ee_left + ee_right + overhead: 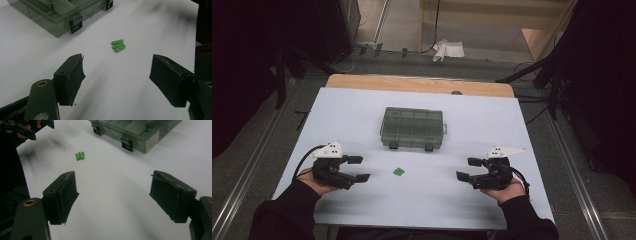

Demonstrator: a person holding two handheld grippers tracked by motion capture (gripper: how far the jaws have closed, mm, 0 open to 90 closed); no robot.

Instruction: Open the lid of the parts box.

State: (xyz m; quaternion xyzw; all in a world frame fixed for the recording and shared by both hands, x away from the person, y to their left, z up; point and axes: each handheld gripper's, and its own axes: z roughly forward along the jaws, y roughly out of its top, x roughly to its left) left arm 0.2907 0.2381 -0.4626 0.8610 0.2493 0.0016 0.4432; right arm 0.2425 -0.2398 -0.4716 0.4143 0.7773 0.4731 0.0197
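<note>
From the high view, my left gripper point(358, 169) sits near the worktop's point(362, 107) front-left corner and my right gripper point(471, 169) near its front-right corner, both with jaws spread wide and nothing between them. The little green pieces point(398, 171) lie on bare white surface between the two, closer to my left side, just in front of the closed compartment box point(413, 127) that sits mid-worktop. I judge the step in hand to be picking up those pieces, and the left gripper has the shorter reach; I would come in low and level, straddle the cluster squarely, and close slowly so they don't squirt out sideways. In the left gripper view, the green pieces point(118, 45) look like three short sticks lying side by side and touching, ahead of my open jaws, with the box's latches point(75, 23) farther off to the left; there is open surface all round them, so I can approach straight. In the right gripper view, the green pieces point(79, 156) lie well ahead and to the left, the compartment box point(136, 132) ahead to the right, and my jaws stand wide and empty. The near edge leaves both hands room to draw back.
</note>
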